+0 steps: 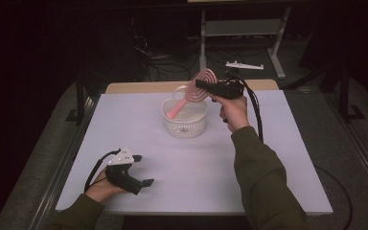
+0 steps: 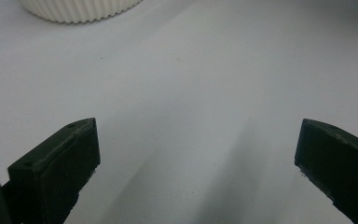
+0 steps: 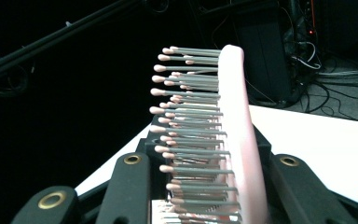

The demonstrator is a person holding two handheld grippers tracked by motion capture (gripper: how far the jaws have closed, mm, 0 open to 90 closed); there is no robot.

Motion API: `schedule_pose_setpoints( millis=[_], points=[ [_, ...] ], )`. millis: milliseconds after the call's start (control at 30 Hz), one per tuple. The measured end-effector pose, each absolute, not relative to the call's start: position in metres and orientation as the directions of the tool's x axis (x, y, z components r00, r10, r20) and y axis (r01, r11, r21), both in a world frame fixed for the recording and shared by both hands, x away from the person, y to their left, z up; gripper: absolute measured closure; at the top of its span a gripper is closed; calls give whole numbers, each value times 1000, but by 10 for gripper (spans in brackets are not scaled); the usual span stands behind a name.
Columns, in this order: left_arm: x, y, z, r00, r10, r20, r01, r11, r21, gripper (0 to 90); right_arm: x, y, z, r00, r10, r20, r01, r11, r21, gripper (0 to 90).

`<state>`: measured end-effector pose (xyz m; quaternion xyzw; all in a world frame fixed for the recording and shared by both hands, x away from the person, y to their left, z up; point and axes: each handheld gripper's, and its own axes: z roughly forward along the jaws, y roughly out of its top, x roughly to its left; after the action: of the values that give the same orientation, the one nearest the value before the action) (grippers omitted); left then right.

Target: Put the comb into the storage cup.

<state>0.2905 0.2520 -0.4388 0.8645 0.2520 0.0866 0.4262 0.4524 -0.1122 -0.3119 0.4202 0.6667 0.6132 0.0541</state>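
A pink hairbrush (image 1: 197, 88) with a round head hangs tilted over the white ribbed basket (image 1: 186, 123), its handle pointing down into the basket. My right gripper (image 1: 202, 85) is shut on the brush's head, held above the basket's far right rim. In the right gripper view the brush (image 3: 235, 135) stands edge-on between the black jaws, its grey bristles pointing left. My left gripper (image 1: 143, 170) rests open near the table's front left, nothing between its jaws. The left gripper view looks across bare table toward the basket (image 2: 77, 10), with that gripper (image 2: 196, 156) wide apart.
The white table (image 1: 278, 158) lies on a wooden one whose edge shows at the back. Behind it are a metal stand's legs (image 1: 242, 28), cables on the floor and a small white part (image 1: 244, 65). Dark surroundings lie on both sides.
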Motion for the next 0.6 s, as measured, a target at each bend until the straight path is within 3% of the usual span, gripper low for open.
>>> schedule_pose_setpoints(
  millis=[600],
  points=[
    [290, 251, -439, 860, 506, -68, 363, -512, 779, 0, 458, -102, -339, -609, 648, 457, 516, -114, 849, 632]
  ],
)
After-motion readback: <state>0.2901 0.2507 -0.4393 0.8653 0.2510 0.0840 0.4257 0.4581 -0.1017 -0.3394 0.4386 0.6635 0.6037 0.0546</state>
